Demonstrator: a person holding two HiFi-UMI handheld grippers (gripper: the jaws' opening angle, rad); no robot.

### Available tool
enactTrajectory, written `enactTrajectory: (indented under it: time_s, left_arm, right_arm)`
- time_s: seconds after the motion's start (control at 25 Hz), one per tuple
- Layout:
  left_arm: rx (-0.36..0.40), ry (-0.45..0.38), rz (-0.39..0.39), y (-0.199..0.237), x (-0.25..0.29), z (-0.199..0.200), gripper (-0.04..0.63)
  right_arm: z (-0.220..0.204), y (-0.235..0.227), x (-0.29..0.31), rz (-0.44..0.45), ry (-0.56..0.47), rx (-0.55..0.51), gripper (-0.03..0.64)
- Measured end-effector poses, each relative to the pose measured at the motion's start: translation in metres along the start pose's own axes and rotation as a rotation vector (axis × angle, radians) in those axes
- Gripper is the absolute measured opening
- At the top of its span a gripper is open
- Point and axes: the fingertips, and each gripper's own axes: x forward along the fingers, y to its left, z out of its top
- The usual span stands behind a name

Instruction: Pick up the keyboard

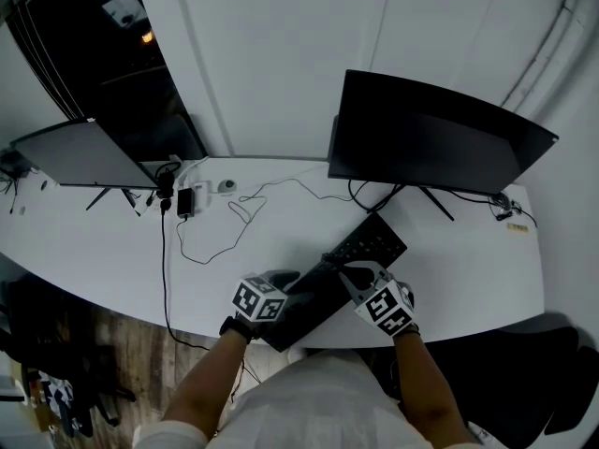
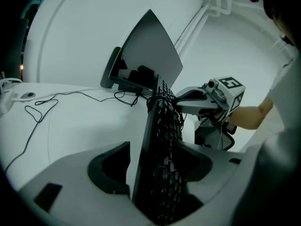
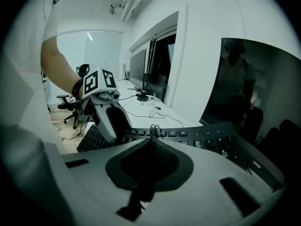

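Note:
The black keyboard [image 1: 372, 244] lies slantwise at the front edge of the white desk [image 1: 468, 269], its near end off the surface. In the left gripper view the keyboard [image 2: 162, 140] stands on its long edge, and my left gripper [image 2: 157, 167] is shut on its near end. In the head view that left gripper [image 1: 288, 286] is at the keyboard's lower left. My right gripper [image 1: 348, 271] is at the keyboard's middle. Its tips [image 3: 151, 140] are together, with a thin loop of the keyboard's cable [image 3: 153, 127] sticking out above them. The keys [image 3: 211, 138] run just beyond.
A large dark monitor [image 1: 430, 138] stands right behind the keyboard, and a second screen [image 1: 80, 152] is at far left. Loose cables [image 1: 225, 223] and a power adapter [image 1: 184, 201] lie mid-desk. A dark office chair [image 1: 524, 372] is at lower right.

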Motion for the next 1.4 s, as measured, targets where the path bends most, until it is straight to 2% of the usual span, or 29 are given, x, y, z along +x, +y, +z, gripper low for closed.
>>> enactTrajectory:
  time_s: [0.2, 0.52, 0.68, 1.08, 1.24, 1.4]
  left_arm:
    - [-0.001, 0.029, -0.059, -0.009, 0.004, -0.001, 0.256]
    - [-0.002, 0.047, -0.092, -0.007, 0.006, 0.003, 0.241]
    - [-0.023, 0.055, -0.110, -0.006, 0.006, 0.003, 0.212]
    - [-0.065, 0.085, -0.124, -0.001, 0.004, 0.001, 0.188]
    - [-0.099, 0.070, -0.157, -0.004, 0.001, 0.002, 0.133]
    - [-0.112, 0.051, -0.152, -0.005, -0.004, 0.011, 0.103]
  right_arm:
    - [0.014, 0.005, 0.000, 0.047, -0.028, -0.054, 0.012]
    - [0.025, 0.001, 0.008, 0.052, -0.021, -0.105, 0.012]
    - [0.027, 0.000, 0.011, 0.053, -0.022, -0.104, 0.012]
    - [0.025, -0.002, 0.019, 0.039, -0.004, -0.128, 0.012]
    - [0.021, -0.004, 0.018, 0.026, 0.003, -0.135, 0.014]
    - [0.018, -0.007, 0.017, 0.009, 0.016, -0.145, 0.014]
